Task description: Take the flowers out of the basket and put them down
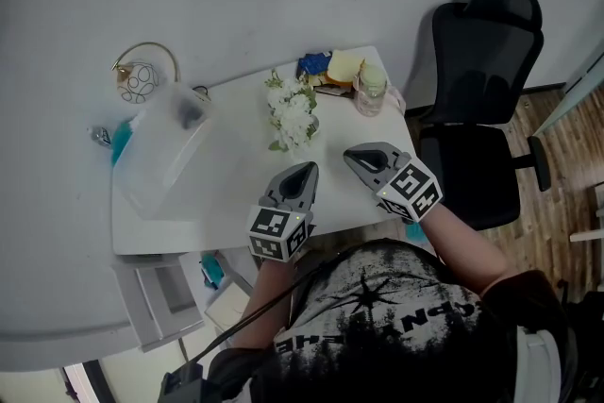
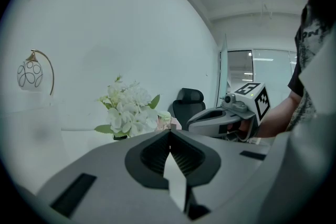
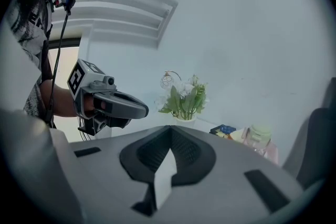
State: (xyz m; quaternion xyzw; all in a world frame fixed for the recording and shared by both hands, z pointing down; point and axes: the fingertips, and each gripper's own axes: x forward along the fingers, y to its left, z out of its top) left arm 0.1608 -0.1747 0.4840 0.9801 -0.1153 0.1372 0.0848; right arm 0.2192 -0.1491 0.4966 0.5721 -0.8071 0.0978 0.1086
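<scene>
Jaws of my left hand-held gripper [image 1: 307,168] are pressed together on nothing; my right hand-held gripper [image 1: 351,155] is likewise closed and empty. Both hover near the flowers [image 1: 293,113], which stand upright on the white table [image 1: 226,203], with a clear jar [image 1: 370,92] to their right.
</scene>
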